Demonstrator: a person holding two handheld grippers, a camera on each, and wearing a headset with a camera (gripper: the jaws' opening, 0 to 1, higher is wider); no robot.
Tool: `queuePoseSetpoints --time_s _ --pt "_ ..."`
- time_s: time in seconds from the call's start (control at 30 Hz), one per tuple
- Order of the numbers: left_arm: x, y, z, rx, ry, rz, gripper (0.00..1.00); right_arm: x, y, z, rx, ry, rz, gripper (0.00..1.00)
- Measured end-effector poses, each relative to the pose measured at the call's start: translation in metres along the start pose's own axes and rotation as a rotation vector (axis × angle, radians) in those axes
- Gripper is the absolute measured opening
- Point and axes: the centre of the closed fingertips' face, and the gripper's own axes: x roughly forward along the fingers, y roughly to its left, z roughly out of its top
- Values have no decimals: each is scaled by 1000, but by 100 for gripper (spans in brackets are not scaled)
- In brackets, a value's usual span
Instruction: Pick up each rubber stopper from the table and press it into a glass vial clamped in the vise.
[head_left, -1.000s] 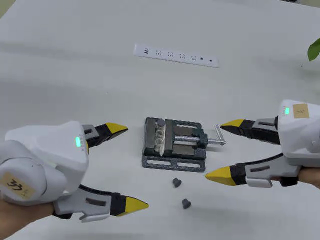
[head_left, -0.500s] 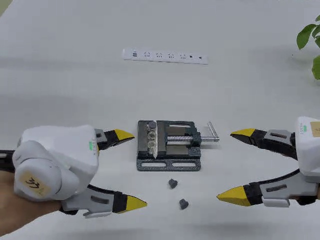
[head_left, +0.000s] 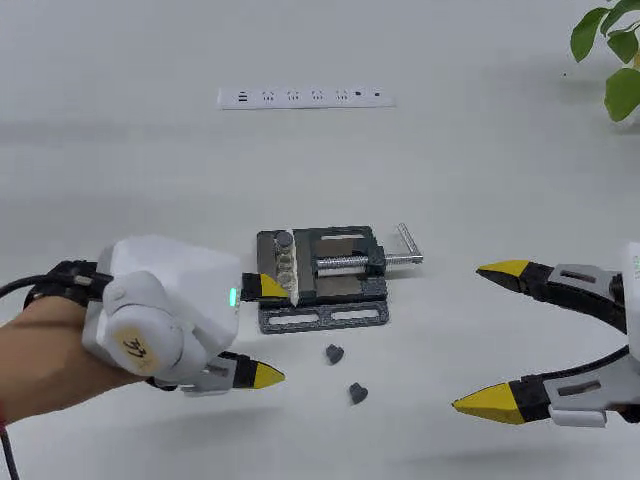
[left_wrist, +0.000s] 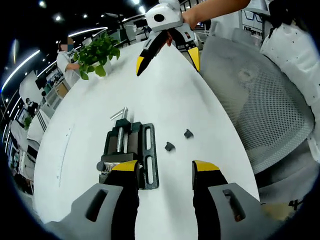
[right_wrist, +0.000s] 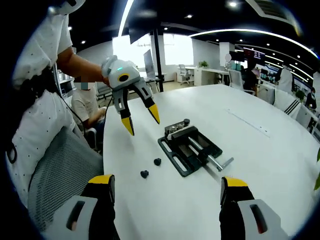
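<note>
The task is partly done, as far as I can judge. In the vise (head_left: 322, 290) a row of vials (head_left: 288, 272) stands clamped between the jaws. The vial at the far end wears a dark stopper. The others look open, though they are too small to count. 2 stoppers (head_left: 335, 353) lie loose on the surface (head_left: 150, 170) just in front of the vise, near each other but not touching, so at least 2 pressings remain.

The left tool (head_left: 268, 331) hangs close to the vise's left side. Its forearm (head_left: 40, 360) comes in from the left edge. In the head view its upper tip sits against the vise by the vials. Whether it touches, I cannot tell. Its jaws stand moderately apart and hold nothing. In the left gripper view the 2 stoppers lie ahead of it, slightly to the right.

The right tool (head_left: 494, 336) hovers well to the right of the vise and points toward it. Its jaws are spread wide and empty. Neither tool has a stopper yet, so the next pick-up is the step in hand.
</note>
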Motion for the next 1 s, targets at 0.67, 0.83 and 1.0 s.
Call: queuePoseSetpoints --time_s 0.67,0.83,1.0 --pt "55 -6 -8 208 96 -137 13 -14 7 -11 53 -15 -53 84" --pt "62 -9 -4 243 104 -160 12 -16 7 -13 63 -14 -62 83" --pt "70 -12 -5 270 121 -180 12 -18 6 -16 72 -19 -69 82"
